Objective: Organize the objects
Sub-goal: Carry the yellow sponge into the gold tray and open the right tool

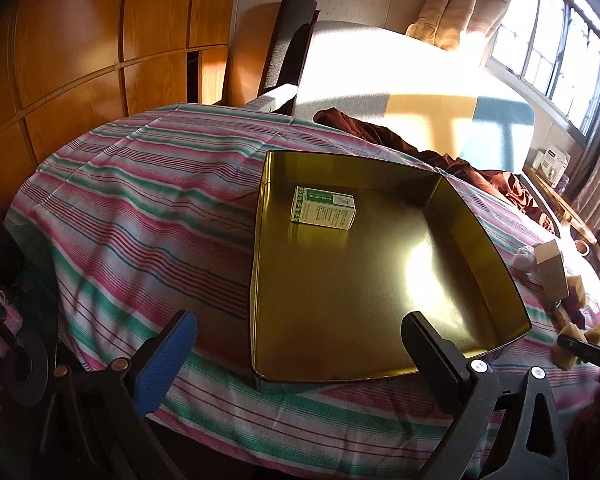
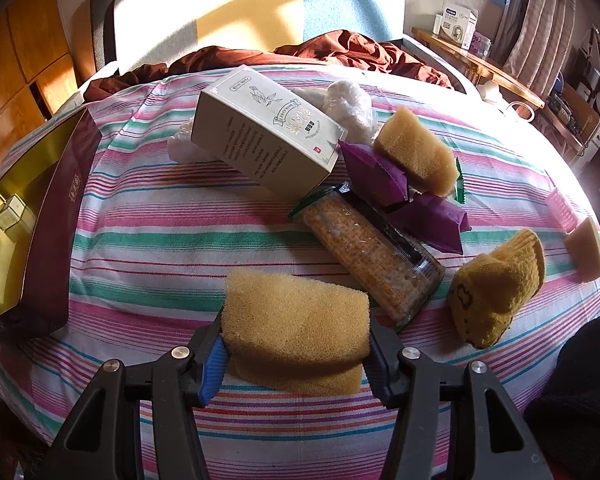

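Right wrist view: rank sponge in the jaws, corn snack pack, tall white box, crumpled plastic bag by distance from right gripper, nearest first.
1. Sponge, between the right gripper pads.
2. Corn snack pack, just beyond, to the right.
3. Tall white box, farther back, centre.
4. Crumpled plastic bag, behind the box, farthest.

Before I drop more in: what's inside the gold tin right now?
Only one small green-and-white box lies inside the tin, near its far left corner. The rest of the floor shows bare; the strip behind the near wall is hidden.
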Tool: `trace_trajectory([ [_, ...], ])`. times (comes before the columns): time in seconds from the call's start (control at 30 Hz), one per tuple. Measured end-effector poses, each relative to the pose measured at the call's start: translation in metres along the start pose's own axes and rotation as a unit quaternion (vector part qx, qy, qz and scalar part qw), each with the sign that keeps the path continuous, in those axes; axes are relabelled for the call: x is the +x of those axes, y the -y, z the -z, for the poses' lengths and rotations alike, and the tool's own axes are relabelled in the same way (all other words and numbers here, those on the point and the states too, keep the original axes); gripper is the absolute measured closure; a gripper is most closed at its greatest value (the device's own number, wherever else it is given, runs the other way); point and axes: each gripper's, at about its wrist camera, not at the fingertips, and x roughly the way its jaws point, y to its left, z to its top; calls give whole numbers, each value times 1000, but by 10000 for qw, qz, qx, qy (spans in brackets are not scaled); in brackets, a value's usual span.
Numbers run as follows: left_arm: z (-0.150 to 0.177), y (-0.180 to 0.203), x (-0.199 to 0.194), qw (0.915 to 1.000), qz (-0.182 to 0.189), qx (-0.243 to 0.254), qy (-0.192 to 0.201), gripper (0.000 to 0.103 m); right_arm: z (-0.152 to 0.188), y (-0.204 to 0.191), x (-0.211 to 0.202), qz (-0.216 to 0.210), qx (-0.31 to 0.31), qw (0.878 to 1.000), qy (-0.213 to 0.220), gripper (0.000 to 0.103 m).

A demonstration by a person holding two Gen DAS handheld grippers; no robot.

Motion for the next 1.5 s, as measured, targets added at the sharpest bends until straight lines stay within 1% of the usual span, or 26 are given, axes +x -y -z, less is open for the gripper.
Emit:
trace_trajectory([
  [0.1,3,-7,-6,10000,-78,9,42,0,-7,-2,-13,-40,107,9998,142,46],
  [0.17,4,-13,-8,9999,-104,-16,27,0,-16,-13,-30,-232,106,9990,370,46],
  [0.23,5,-18,-9,9999,-136,-72,22,0,-28,-35,-48,-710,-44,9959,564,46],
  [0.3,5,-23,-11,9998,-147,-135,20,0,-39,-69,-63,-1164,-392,9896,754,45],
  [0.33,5,-26,-11,9997,-145,-175,29,0,-43,-90,-68,-1385,-588,9853,813,45],
  [0.4,4,-31,-12,9996,-140,-230,32,0,-50,-130,-71,-1761,-965,9764,798,45],
  [0.5,3,-36,-13,9995,-148,-280,49,0,-52,-199,-63,-2162,-1547,9625,535,44],
  [0.57,3,-38,-13,9994,-185,-296,71,0,-49,-239,-50,-2298,-1805,9559,298,43],
  [0.6,3,-40,-13,9993,-209,-314,73,0,-47,-255,-43,-2361,-1845,9539,160,41],
  [0.67,2,-45,-14,9990,-252,-356,84,0,-45,-281,-27,-2635,-1837,9468,-183,41],
  [0.77,0,-51,-15,9985,-349,-416,120,0,-34,-309,-15,-3220,-1854,9262,-644,39],
  [0.8,0,-53,-15,9982,-382,-435,133,0,-31,-314,-13,-3449,-1812,9177,-774,36],
  [0.83,0,-55,-15,9980,-415,-464,144,0,-28,-317,-13,-3652,-1758,9101,-862,25],
  [0.87,0,-57,-15,9977,-445,-494,149,0,-25,-318,-13,-3796,-1734,9043,-896,17],
  [0.9,-1,-59,-14,9974,-471,-518,149,0,-23,-318,-16,-3848,-1762,9018,-871,16],
  [0.93,-1,-60,-13,9973,-487,-528,143,0,-22,-317,-18,-3837,-1819,9017,-817,16],
  [0.97,0,-60,-13,9973,-500,-526,134,0,-21,-315,-21,-3771,-1861,9041,-755,16],
  [1.13,2,-55,-11,9976,-514,-440,122,0,-23,-292,-40,-3258,-2027,9232,-219,16],
  [1.27,0,-45,-17,9981,-500,-291,214,0,-24,-264,-56,-2760,-2101,9375,270,14],
  [1.37,-2,-35,-24,9981,-492,-138,335,0,-28,-241,-61,-2438,-2049,9466,509,13],
  [1.5,-6,-21,-30,9981,-444,69,431,0,-34,-210,-64,-2088,-1919,9564,703,13],
])
